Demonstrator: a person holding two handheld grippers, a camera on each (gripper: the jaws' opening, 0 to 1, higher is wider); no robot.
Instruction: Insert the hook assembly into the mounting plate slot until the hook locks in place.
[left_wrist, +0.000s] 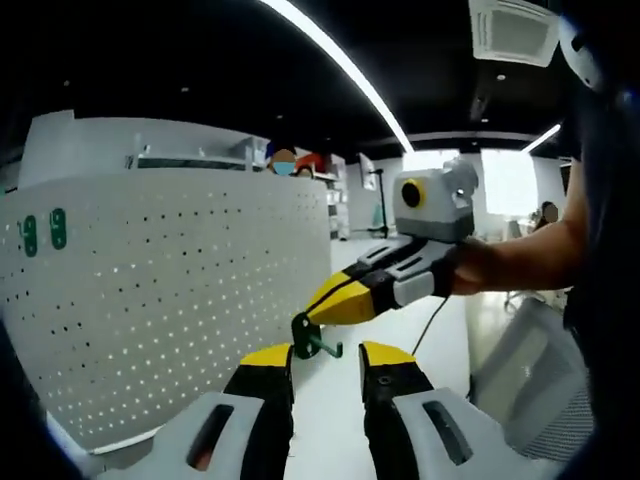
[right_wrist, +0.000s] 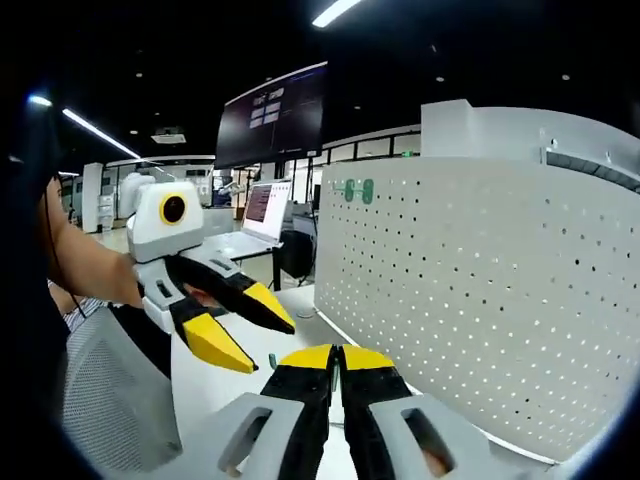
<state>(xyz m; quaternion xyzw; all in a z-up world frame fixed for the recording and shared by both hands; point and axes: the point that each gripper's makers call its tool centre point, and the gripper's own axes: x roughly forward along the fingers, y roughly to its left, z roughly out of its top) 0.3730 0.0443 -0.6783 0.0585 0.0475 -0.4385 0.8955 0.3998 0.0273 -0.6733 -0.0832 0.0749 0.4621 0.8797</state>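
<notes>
hook (left_wrist: 318, 338): dark green, small. In the left gripper view we see it pinched at the yellow tips of the right gripper (left_wrist: 318, 322), which comes in from the right side of that view. Its curved end hangs out below and toward the right of those tips.

hook vs left gripper (left_wrist: 327, 352): hook sits just above and between our left tips, slightly toward the left one. We can't tell if it touches either tip.

left gripper jaws: apart, clear gap, nothing gripped. In the right gripper view the left gripper (right_wrist: 262, 343) shows the same spread, one black and yellow finger above the other.

right gripper jaws: in the right gripper view the right gripper (right_wrist: 338, 356) has its tips pressed together. The hook is not clear from that angle, tips cover it.

pegboard (left_wrist: 160, 300): white perforated panel, upright on the white table (left_wrist: 340, 410). It stands left of both grippers in the left gripper view, well apart from the hook. In the right gripper view the pegboard (right_wrist: 480, 290) is off to the right.

green tags (left_wrist: 43, 232): two small pieces fixed near the panel's upper corner.

hand (left_wrist: 470, 268): a person's hand grips the right gripper's body.

background: laptop (right_wrist: 262, 212) and a dark monitor (right_wrist: 272, 115) behind the left gripper.
</notes>
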